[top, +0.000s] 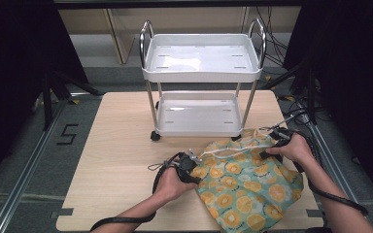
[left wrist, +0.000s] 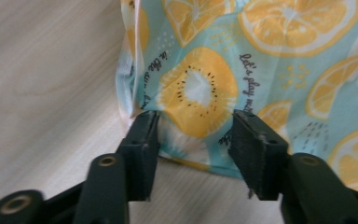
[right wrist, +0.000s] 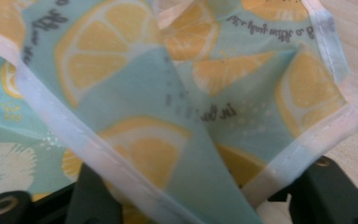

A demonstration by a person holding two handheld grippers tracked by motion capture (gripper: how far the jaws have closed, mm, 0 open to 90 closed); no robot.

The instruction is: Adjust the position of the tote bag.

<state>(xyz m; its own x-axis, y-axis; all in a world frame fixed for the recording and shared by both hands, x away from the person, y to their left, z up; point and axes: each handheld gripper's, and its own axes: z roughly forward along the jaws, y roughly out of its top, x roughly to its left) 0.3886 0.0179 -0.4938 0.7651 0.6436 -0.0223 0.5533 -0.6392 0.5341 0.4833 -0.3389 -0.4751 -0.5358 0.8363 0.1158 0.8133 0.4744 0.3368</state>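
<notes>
A: High view?
B: The teal cloth bag printed with orange citrus slices (top: 245,187) lies at 5 o'clock on the pale wooden table (top: 121,145), the white 2-shelf trolley (top: 201,63) at 12. The left gripper (top: 190,165) meets its 9 o'clock edge, the right gripper (top: 272,145) its 1 o'clock corner.
A: Left gripper view?
B: Jaws apart, straddling the bag's edge, not pinching.
A: Right gripper view?
B: White-hemmed fabric drapes over the jaws; grip unclear.

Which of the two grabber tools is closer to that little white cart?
Right. The right gripper sits at the fruit-print bag's top edge, just past the white cart's lower right corner. The left gripper is further toward the person.
</notes>
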